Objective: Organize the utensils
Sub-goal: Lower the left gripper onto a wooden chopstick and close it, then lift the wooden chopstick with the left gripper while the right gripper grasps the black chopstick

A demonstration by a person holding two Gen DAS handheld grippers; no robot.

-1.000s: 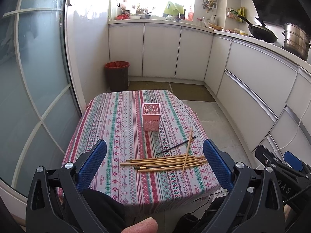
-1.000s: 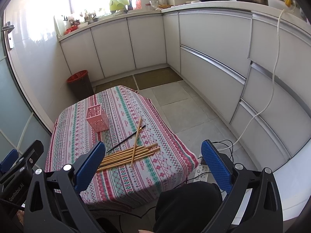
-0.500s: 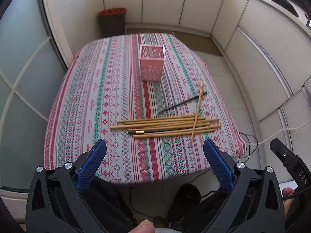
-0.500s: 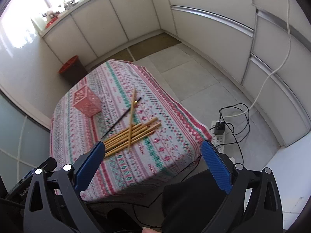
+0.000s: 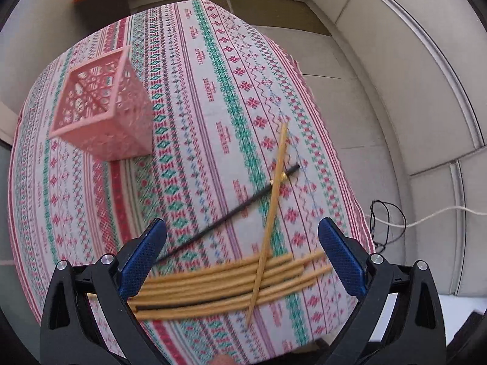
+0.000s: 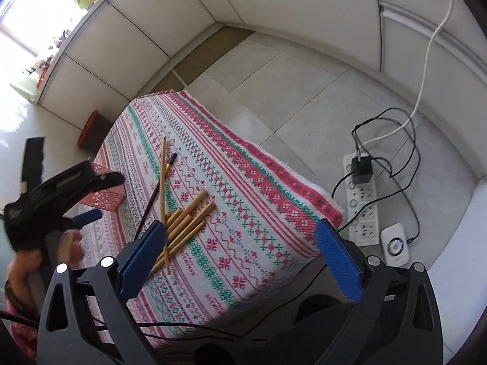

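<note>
Nearest in the left wrist view, the left gripper (image 5: 243, 258) points steeply down at the tabletop (image 5: 197, 91), its blue fingers (image 5: 143, 252) spread wide and holding nothing. Just beyond them, at the near edge of the patterned cloth, lies a bundle of bamboo chopsticks (image 5: 219, 286) side by side, crosswise to the fingers, with one dark chopstick among them. A single bamboo chopstick (image 5: 271, 213) lies across the bundle, pointing away. A black chopstick (image 5: 225, 216) lies slantwise beyond the bundle, crossing under that single one near its far end. Farther off to the left stands a pink basket (image 5: 103, 112), upright with its open top showing and well apart from the chopsticks. Beyond the far edge of the cloth sits a dark bin (image 5: 103, 0) with a red rim, on the floor by the white cabinets.

Over on the other side, the right gripper (image 6: 240, 258) hangs above the right corner of the tabletop, tilted downward, its fingers (image 6: 338, 261) released wide and empty. The bundle's ends lie just past its left finger. To the left the other gripper is seen, with a hand (image 6: 70, 243) gripping it, partly blurred. On the floor to the right lies a white power strip (image 6: 362, 200) with a black plug and cables in it.
</note>
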